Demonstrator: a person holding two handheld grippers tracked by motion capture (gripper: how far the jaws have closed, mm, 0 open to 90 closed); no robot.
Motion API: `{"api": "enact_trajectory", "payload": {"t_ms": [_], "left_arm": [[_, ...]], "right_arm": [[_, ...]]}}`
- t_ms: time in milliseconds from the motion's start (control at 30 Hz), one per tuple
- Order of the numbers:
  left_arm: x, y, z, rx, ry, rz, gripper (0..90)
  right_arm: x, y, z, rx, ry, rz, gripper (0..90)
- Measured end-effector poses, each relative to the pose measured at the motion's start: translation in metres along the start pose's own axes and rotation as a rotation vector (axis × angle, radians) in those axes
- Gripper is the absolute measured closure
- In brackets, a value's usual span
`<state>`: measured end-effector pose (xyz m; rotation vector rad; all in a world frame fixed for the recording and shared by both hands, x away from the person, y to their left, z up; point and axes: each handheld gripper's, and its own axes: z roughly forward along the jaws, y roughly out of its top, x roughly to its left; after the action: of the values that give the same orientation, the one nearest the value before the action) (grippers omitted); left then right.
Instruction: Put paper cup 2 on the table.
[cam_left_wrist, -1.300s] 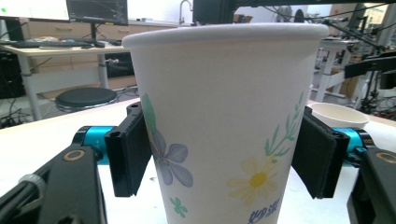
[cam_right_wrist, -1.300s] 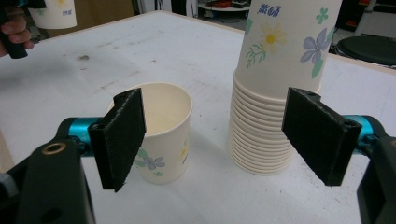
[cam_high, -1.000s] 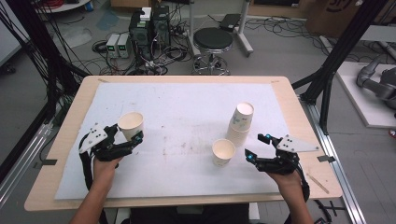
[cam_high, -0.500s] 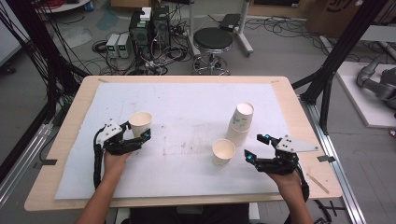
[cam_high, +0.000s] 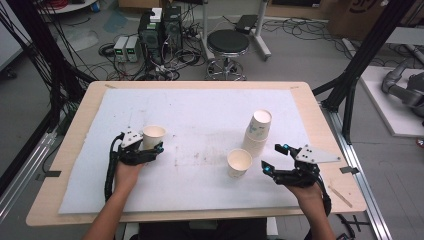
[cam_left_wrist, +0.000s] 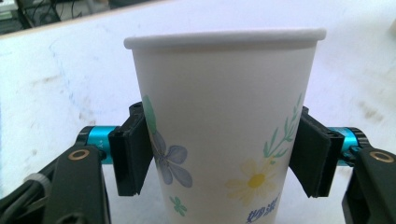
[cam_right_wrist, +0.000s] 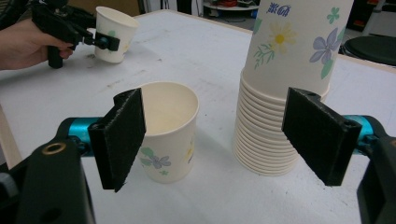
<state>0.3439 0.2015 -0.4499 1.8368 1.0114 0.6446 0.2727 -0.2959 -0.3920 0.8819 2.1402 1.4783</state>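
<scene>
**Paper cup gripped at mid-wall**

Black pads of the left gripper (cam_left_wrist: 219, 158) have just been closing and now pinch the flowered white paper cup (cam_left_wrist: 224, 126) upright, lower left of the high view. Right gripper (cam_right_wrist: 219, 140) waits released before a loose cup (cam_right_wrist: 168, 135) and the stack (cam_right_wrist: 285, 93).

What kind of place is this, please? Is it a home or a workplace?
Most likely a robotics lab or workshop, not a home. Black metal frame posts surround the table, electronics boxes with tangled cables sit on the concrete floor, and part of a grey robot arm lies at the right.
</scene>
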Motion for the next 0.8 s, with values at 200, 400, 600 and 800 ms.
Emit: {"api": "enact_trajectory", "payload": {"t_ms": [200, 400, 600, 800], "left_arm": [[-0.007, -0.002, -0.012, 0.053, 0.029, 0.028, 30.5], [-0.006, -0.01, -0.018, 0.054, 0.031, 0.015, 30.1], [-0.005, -0.012, -0.019, 0.055, 0.023, 0.013, 29.2], [-0.003, -0.014, -0.028, -0.006, -0.032, -0.026, 16.3]], "right_arm": [[0.0, 0.0, -0.001, -0.001, 0.002, 0.0, 22.3], [0.0, -0.001, -0.001, 0.002, 0.0, -0.002, 22.3], [0.0, 0.0, -0.001, 0.001, 0.003, 0.005, 22.3], [-0.002, -0.001, -0.002, 0.002, 0.0, 0.009, 22.3]]}}
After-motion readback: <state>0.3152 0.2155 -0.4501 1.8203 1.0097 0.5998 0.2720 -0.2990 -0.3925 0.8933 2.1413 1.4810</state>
